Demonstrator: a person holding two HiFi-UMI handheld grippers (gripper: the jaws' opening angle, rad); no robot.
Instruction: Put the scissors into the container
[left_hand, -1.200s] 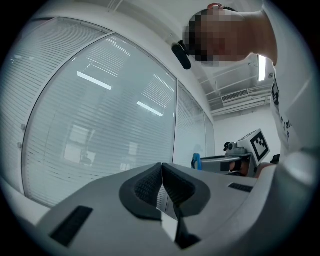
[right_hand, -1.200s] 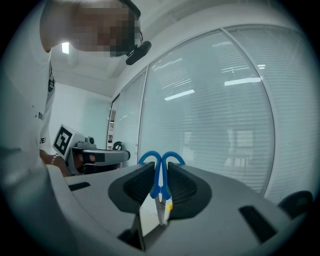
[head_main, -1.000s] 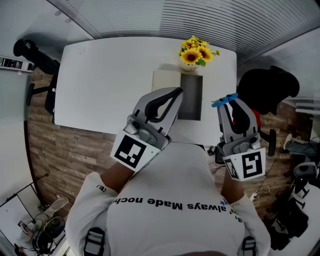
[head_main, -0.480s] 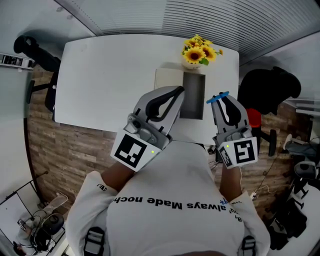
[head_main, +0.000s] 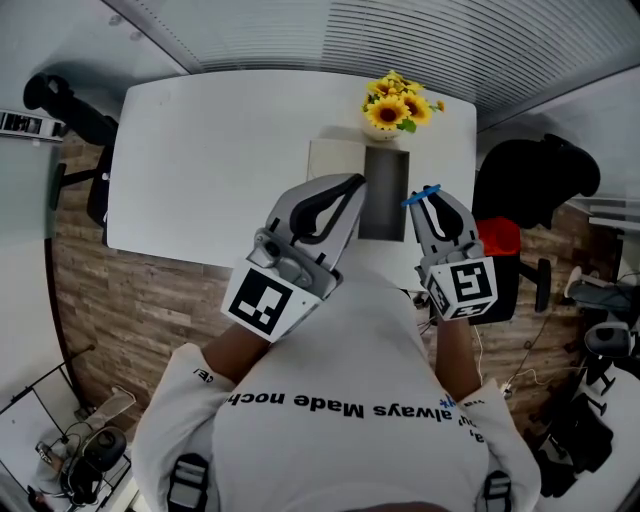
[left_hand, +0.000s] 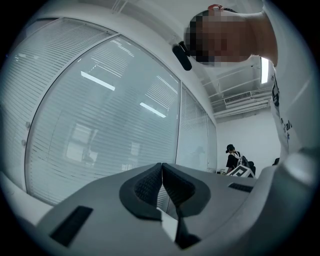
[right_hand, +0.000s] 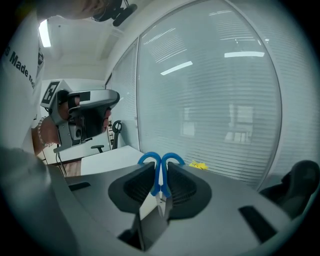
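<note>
Blue-handled scissors (right_hand: 161, 172) are clamped between the jaws of my right gripper (right_hand: 161, 186), handles pointing out past the tips and blades running back toward the camera. In the head view the blue handles (head_main: 421, 194) stick out at the tip of the right gripper (head_main: 427, 203), held up near the right edge of the dark grey rectangular container (head_main: 384, 195) on the white table (head_main: 220, 160). My left gripper (head_main: 345, 192) is shut with nothing in it, raised just left of the container. In the left gripper view its pads (left_hand: 150, 186) meet, pointing at the glass wall.
A vase of sunflowers (head_main: 394, 108) stands right behind the container. A pale mat (head_main: 331, 160) lies under the container's left side. A black office chair (head_main: 530, 180) is at the table's right end, another chair (head_main: 70, 115) at the left. Glass walls with blinds surround.
My right gripper has swung left and inward with the scissors, from beyond the table's right edge to beside the container. The left gripper has stayed where it was.
</note>
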